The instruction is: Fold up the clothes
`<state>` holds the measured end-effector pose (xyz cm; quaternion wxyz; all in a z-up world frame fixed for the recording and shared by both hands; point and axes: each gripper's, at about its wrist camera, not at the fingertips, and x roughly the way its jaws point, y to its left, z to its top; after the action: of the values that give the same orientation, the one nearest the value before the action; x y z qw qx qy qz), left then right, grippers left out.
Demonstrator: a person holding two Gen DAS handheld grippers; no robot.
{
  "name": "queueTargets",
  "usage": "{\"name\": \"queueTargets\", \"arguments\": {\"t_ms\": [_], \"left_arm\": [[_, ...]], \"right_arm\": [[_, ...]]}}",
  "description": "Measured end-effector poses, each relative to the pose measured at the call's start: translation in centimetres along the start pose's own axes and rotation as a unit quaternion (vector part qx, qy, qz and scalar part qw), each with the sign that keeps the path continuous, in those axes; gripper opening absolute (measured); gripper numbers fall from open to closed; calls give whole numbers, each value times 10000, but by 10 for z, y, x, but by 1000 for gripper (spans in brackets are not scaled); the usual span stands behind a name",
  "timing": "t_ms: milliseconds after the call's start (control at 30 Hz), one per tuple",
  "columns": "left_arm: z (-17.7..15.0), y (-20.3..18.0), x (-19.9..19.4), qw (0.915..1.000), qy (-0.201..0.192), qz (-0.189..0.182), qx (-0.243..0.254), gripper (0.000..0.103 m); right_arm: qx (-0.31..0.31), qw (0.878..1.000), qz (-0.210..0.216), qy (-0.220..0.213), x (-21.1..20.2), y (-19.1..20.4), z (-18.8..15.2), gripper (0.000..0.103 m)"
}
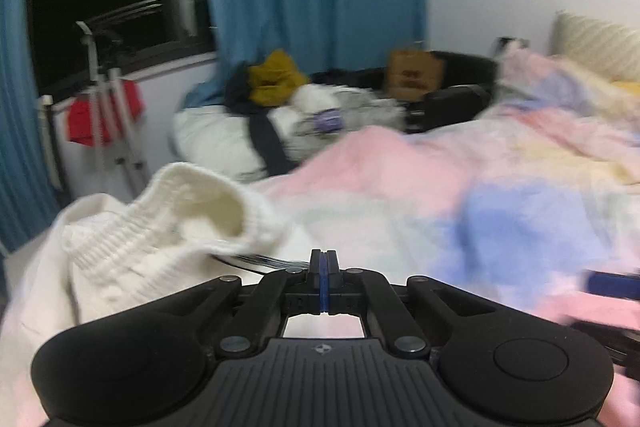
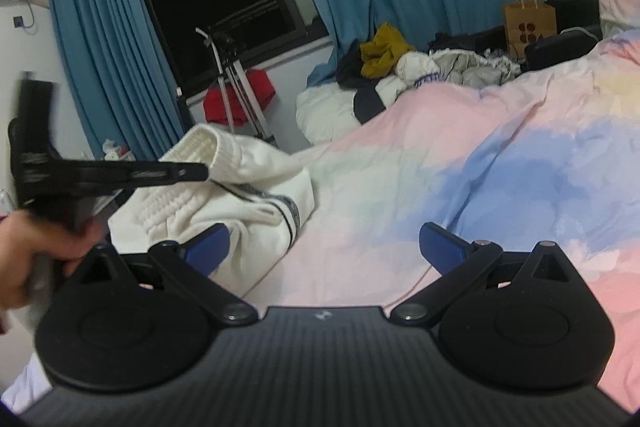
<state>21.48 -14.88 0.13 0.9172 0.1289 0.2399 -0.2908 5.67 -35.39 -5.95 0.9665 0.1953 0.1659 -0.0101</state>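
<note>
A white knitted sweater point(image 1: 160, 227) lies bunched on the pastel bedcover point(image 1: 400, 187), its ribbed opening raised and a dark striped band at its edge. My left gripper point(image 1: 324, 257) is shut just to the right of it, the blue pads pressed together with no cloth showing between them. In the right wrist view the sweater point(image 2: 240, 195) sits at the left on the bedcover point(image 2: 440, 147). The left gripper point(image 2: 202, 171), held by a hand point(image 2: 24, 255), has its tip at the ribbed opening. My right gripper point(image 2: 324, 243) stands open, its left finger point(image 2: 208, 243) against the sweater.
Beyond the bed lies a pile of clothes point(image 2: 400, 67) with a mustard garment on top, and a brown paper bag point(image 2: 528, 27) stands behind it. A stand point(image 2: 236, 87) with a red cloth is under the dark window. Blue curtains hang behind.
</note>
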Motion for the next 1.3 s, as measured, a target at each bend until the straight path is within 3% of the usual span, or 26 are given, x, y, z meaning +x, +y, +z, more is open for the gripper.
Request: {"name": "queueTargets", "arguments": {"t_ms": [167, 367, 533, 667, 800, 867, 1167, 1300], "left_arm": [[-39, -42, -45, 9973, 151, -710, 73, 0], [-113, -68, -72, 9925, 206, -1123, -430, 0], [-137, -58, -89, 9926, 294, -953, -694, 6], [-137, -38, -116, 9926, 212, -810, -877, 30], [-135, -17, -148, 9917, -47, -607, -1133, 45], [-135, -4, -163, 9895, -170, -490, -1350, 46], [-129, 48, -186, 9684, -429, 225, -2445, 52], [-133, 66, -193, 9544, -619, 303, -2906, 56]], "right_arm": [[151, 9998, 78, -105, -11, -2, 3, 103], [156, 9996, 221, -40, -17, 4, 0, 103], [109, 9991, 394, 107, -14, 12, -5, 103], [100, 9983, 513, 249, -8, 18, -11, 103], [-11, 9978, 580, 318, -8, 28, -17, 103], [-93, 9975, 617, 337, -9, 34, -20, 103], [-588, 9962, 622, 157, -25, 63, -42, 103], [-817, 9932, 687, 462, -24, 74, -54, 99]]}}
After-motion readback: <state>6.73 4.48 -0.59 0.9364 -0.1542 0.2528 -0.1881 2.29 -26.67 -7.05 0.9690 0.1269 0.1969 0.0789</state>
